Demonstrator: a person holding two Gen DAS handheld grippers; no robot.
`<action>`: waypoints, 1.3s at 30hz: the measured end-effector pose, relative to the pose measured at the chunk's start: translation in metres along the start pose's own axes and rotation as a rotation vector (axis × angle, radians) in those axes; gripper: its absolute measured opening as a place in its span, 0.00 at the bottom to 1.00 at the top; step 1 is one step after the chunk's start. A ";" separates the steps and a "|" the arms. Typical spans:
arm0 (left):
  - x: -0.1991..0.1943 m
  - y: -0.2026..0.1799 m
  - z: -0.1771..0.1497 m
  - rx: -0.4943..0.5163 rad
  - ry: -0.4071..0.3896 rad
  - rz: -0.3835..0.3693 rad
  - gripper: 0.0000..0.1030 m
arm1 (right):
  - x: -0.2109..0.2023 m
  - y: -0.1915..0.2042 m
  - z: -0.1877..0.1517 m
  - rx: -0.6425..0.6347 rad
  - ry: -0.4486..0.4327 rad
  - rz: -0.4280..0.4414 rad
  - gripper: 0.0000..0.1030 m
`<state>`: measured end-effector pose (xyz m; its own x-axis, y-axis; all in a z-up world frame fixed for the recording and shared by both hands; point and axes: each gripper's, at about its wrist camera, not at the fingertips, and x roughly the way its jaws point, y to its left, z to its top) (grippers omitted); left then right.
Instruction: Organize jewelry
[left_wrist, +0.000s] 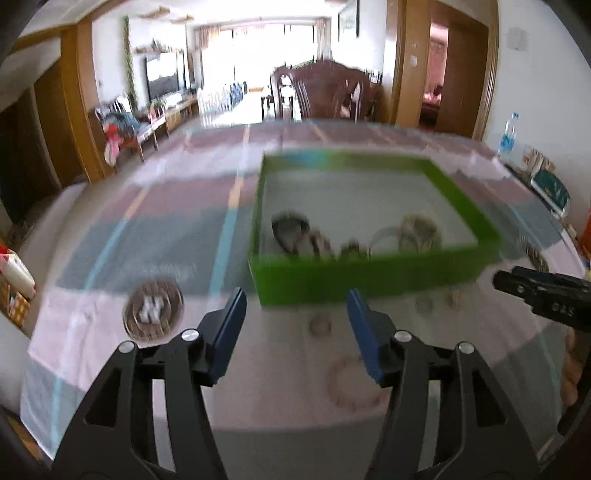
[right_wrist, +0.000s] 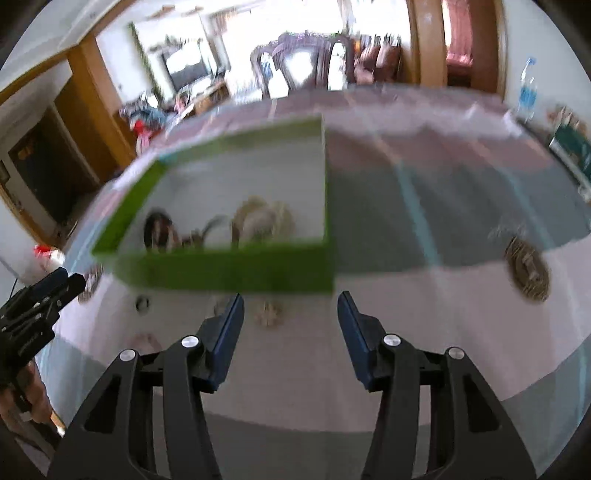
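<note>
Table: round, glass-topped, over a checked cloth in pink, grey and white with blue and yellow lines; both views are motion-blurred.

Green box: shallow, open-topped, white inside, standing on the table ahead of both claws. It holds the gathered jewelry: a dark bangle at its left, pale looped pieces at its right, small dark items between; details too blurred to tell.

Left claw: blue pads spread wide, nothing between them, poised above the table just short of the box's near wall.

Right claw: likewise spread wide and empty, near the box's right front corner. The left view shows it only as a black tip entering from the right edge.

Left view only: a coiled brown bracelet on the cloth left of the claw; a pink bead bracelet close under the right finger; a small ring between the fingers.

Right view only: a brownish coiled piece well right of the box; a small pale cluster just before the box wall; a dark ring to the left.

Surroundings: wooden chairs beyond the table, a water bottle at far right.
</note>
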<state>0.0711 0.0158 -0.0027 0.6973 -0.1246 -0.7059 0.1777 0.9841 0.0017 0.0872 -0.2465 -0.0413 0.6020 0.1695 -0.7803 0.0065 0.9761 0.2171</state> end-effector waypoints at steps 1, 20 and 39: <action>0.005 -0.002 -0.007 0.013 0.026 0.007 0.55 | 0.006 0.001 -0.002 0.001 0.015 0.003 0.51; 0.033 -0.015 -0.054 0.035 0.172 -0.080 0.57 | 0.031 0.035 -0.026 -0.102 0.100 0.039 0.16; 0.020 -0.021 -0.071 0.056 0.188 -0.136 0.41 | 0.017 0.050 -0.039 -0.154 0.004 -0.031 0.46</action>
<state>0.0321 0.0019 -0.0677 0.5233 -0.2250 -0.8219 0.3030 0.9506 -0.0674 0.0665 -0.1892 -0.0671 0.6006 0.1387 -0.7875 -0.0974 0.9902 0.1001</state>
